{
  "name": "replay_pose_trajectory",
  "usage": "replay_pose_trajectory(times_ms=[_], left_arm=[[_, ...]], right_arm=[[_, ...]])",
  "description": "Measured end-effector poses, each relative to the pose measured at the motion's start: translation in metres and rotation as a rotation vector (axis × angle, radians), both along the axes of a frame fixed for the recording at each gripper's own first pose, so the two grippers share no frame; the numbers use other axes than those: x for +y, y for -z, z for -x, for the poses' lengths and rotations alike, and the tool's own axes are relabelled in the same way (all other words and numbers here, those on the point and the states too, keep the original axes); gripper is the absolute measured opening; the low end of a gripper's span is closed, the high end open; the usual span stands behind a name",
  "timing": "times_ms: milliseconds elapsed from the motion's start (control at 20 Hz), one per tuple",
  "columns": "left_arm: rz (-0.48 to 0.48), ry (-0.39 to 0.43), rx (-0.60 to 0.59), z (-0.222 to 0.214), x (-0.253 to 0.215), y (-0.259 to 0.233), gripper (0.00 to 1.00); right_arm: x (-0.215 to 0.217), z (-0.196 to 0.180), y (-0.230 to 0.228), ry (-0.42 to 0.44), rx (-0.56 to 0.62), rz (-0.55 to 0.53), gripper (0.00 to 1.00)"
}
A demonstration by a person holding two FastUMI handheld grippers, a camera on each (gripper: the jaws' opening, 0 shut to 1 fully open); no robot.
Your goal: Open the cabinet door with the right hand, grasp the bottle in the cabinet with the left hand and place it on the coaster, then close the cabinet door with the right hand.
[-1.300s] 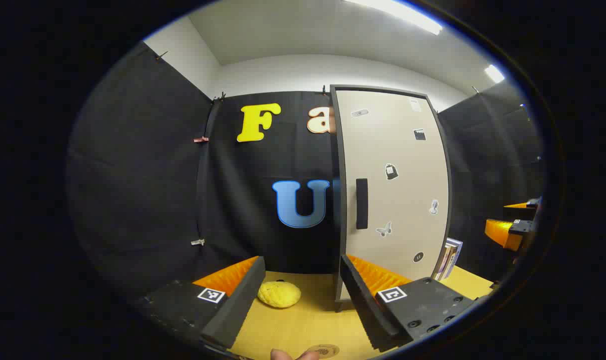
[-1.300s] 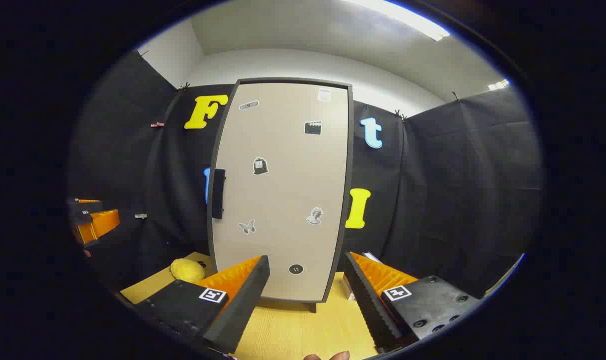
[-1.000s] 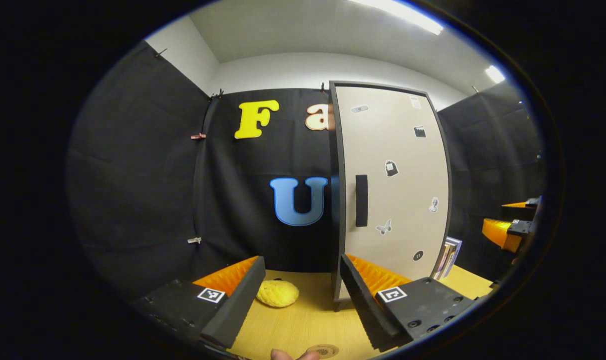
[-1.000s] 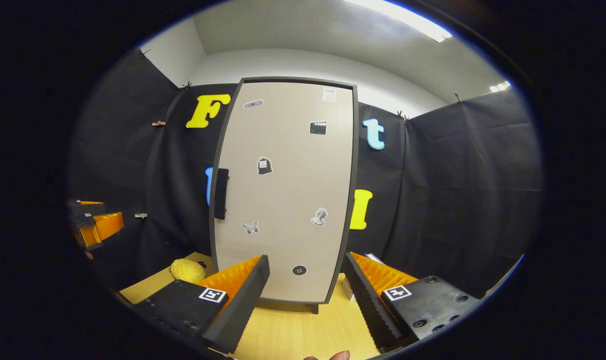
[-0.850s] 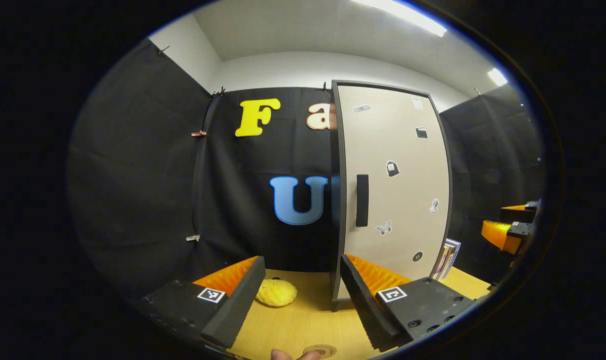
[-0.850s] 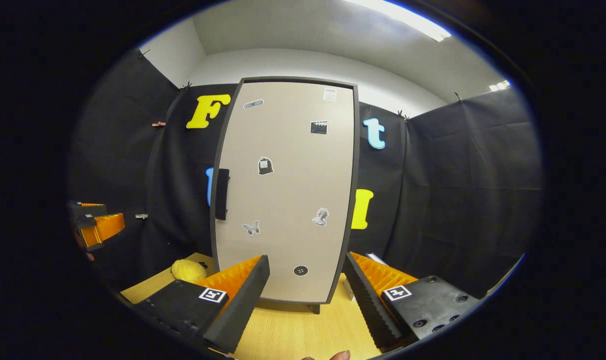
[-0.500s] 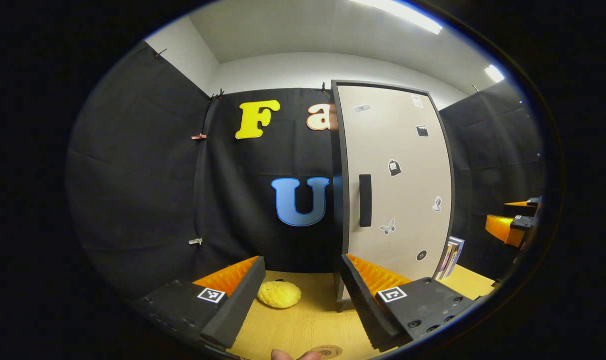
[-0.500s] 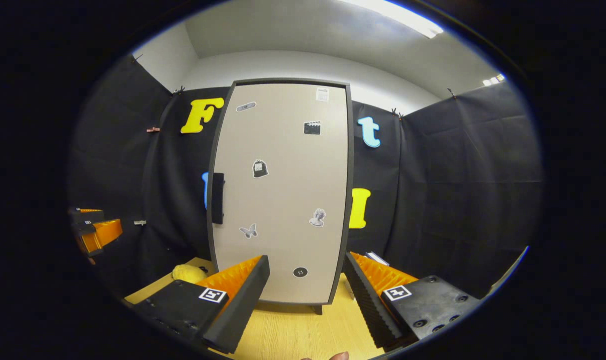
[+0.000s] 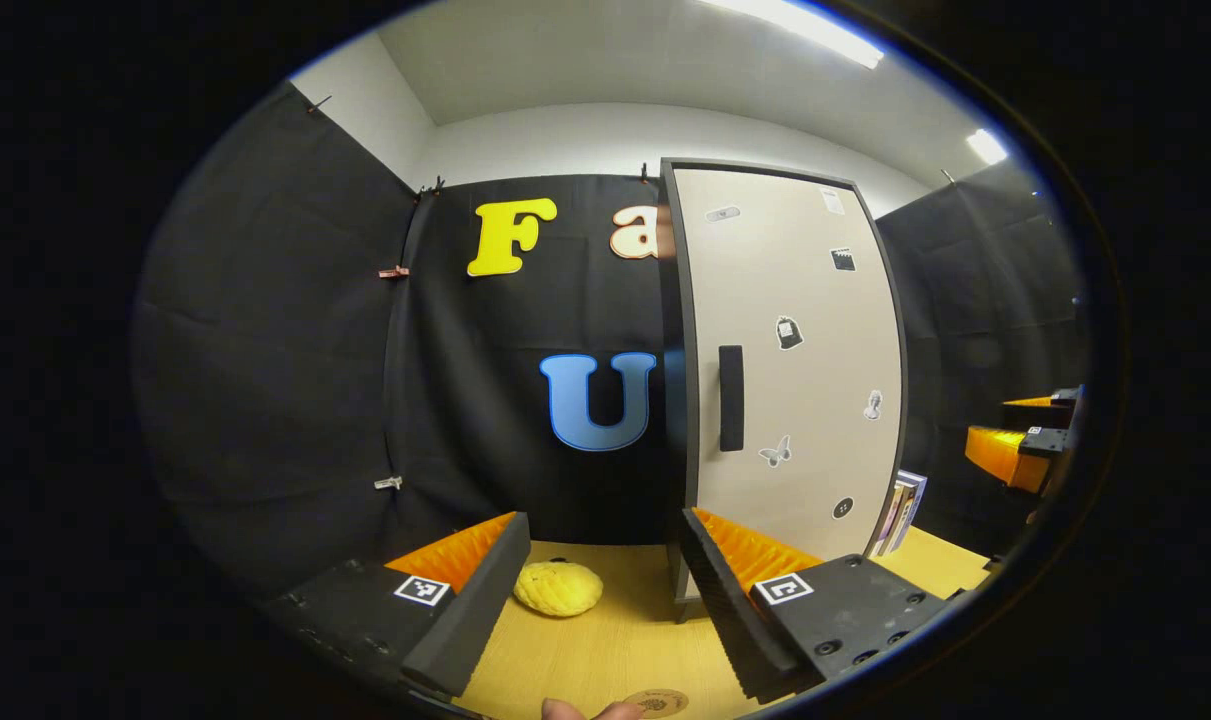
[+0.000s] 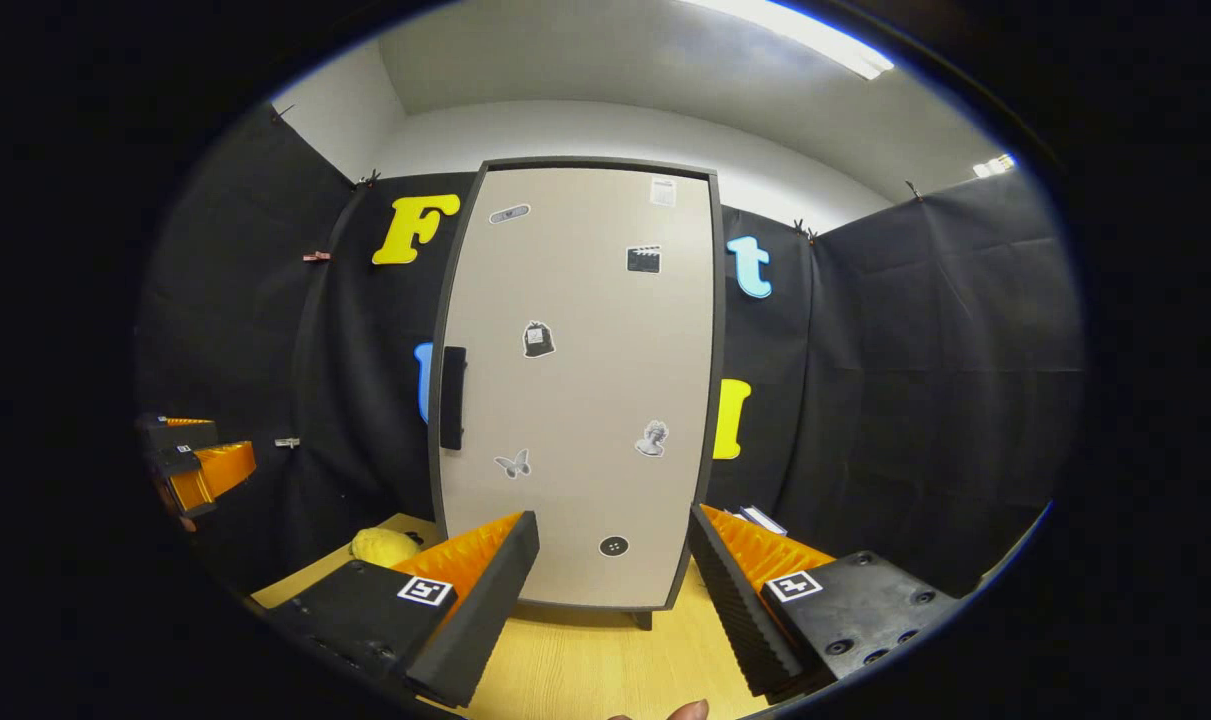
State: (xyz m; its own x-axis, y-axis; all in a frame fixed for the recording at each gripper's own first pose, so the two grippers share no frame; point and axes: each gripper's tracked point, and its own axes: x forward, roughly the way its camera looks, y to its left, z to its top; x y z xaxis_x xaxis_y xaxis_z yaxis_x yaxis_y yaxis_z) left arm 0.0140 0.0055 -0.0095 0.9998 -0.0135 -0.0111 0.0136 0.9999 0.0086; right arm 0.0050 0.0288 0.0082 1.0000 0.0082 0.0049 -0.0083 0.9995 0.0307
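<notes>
Facing cabinet door (image 10: 575,380) (closed), right hand-held gripper (image 10: 610,590) — spread wide, empty, touching nothing

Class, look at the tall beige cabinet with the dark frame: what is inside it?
Nothing inside can be seen. The tall beige cabinet's door is shut, with its black handle untouched, so it covers the interior. Whether a bottle stands in there cannot be told.

A lumpy yellow sponge (image 9: 558,588) lies on the wooden table (image 9: 605,650), with books (image 9: 901,512) standing well apart.
</notes>
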Motion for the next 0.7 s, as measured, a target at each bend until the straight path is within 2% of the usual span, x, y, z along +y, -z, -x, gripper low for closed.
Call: replay_pose_trajectory(times_ms=[350,700], left_arm=[[0.003,-0.015,0.009,-0.002,0.026,0.005,0.95],[0.026,-0.023,0.032,-0.009,0.047,0.018,0.95]], right_arm=[[0.052,-0.022,-0.014,-0.068,-0.006,-0.029,0.98],[0.125,-0.076,-0.035,-0.137,-0.01,-0.055,0.97]])
